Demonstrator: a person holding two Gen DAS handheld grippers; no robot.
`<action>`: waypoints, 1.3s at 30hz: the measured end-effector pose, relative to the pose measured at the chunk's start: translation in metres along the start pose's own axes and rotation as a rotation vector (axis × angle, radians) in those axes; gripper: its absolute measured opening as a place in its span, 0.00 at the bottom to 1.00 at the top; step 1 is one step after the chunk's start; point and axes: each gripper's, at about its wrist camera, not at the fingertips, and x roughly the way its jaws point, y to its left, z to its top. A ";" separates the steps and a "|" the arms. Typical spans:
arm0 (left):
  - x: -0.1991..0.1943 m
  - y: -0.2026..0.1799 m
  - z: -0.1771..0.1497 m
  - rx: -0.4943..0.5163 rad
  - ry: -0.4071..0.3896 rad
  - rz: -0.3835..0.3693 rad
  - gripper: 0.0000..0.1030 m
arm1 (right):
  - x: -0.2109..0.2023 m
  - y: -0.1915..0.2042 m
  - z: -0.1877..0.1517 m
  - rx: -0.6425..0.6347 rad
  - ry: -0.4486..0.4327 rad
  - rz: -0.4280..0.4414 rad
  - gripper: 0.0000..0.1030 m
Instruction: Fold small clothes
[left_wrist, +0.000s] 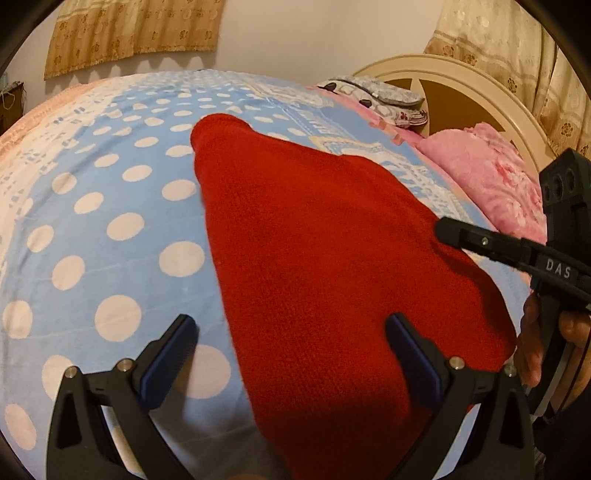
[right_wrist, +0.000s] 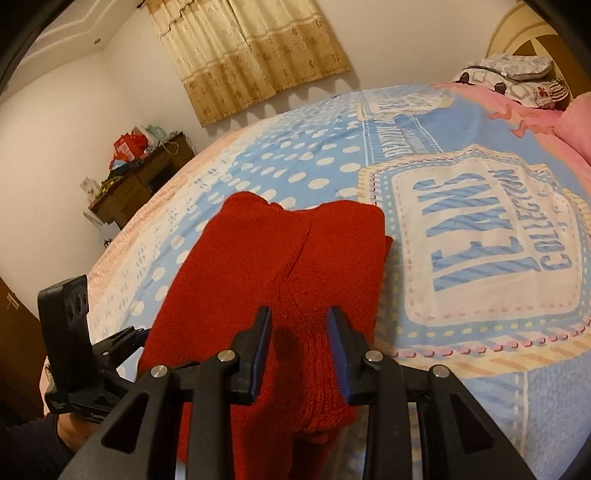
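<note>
Left wrist view: we hold the left gripper (left_wrist: 288, 350) with jaws spread wide over a red knit garment (left_wrist: 314, 258) lying folded on the polka-dot blanket (left_wrist: 110, 206); the right gripper (right_wrist: 299, 336), jaws parted and opening, straddles its near edge.

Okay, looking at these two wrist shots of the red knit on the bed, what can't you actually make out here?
- Red knit: near end cut off by the bottom edge in both wrist views.
- Right claw: whether its pads touch the knit is unclear.
- Clutter on the wooden desk: too small to identify, right wrist view.
</note>
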 end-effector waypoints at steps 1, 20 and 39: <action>0.000 0.000 0.000 0.001 -0.002 0.001 1.00 | -0.001 0.000 0.001 0.002 -0.005 0.008 0.31; -0.001 0.003 0.000 -0.007 -0.007 -0.011 1.00 | 0.040 -0.071 0.021 0.308 0.059 0.165 0.51; -0.001 0.005 -0.001 -0.017 -0.010 -0.027 1.00 | 0.075 -0.079 0.031 0.345 0.079 0.210 0.55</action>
